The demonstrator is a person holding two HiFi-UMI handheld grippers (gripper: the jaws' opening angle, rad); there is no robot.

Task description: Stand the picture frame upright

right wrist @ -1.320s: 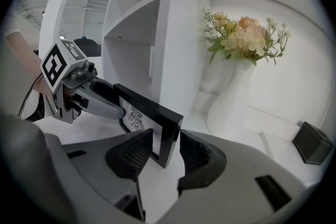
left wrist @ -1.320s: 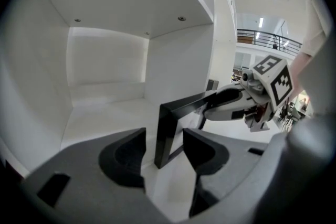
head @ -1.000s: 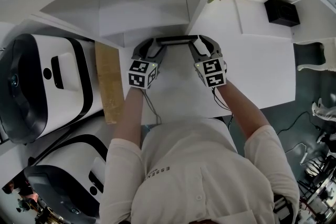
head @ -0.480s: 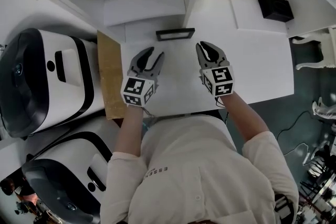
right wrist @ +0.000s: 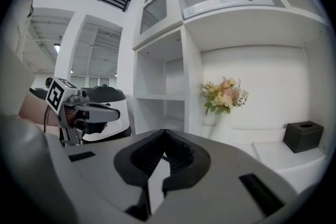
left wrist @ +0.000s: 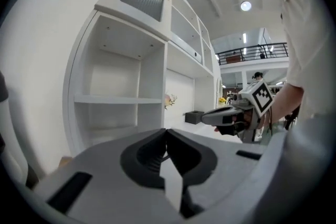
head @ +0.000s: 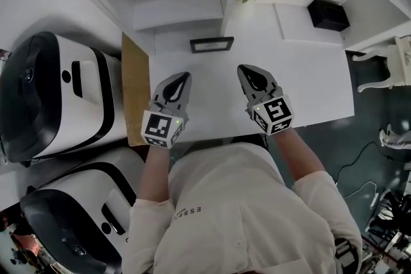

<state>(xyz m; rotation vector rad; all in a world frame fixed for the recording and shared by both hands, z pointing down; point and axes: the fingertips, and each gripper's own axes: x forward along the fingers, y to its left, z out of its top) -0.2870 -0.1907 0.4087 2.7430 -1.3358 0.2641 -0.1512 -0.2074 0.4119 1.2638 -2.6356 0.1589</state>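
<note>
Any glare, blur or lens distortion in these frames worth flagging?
Head view: even light, sharp, white desk nearly washed out, picture frame distinct. Left gripper view: heavy fisheye, shelves bow, corners black. Right gripper view: same dark corners; flowers in focus.

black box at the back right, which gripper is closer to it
Right. The right gripper sits left of the black box, nearer the person; the left gripper is much farther left.
</note>
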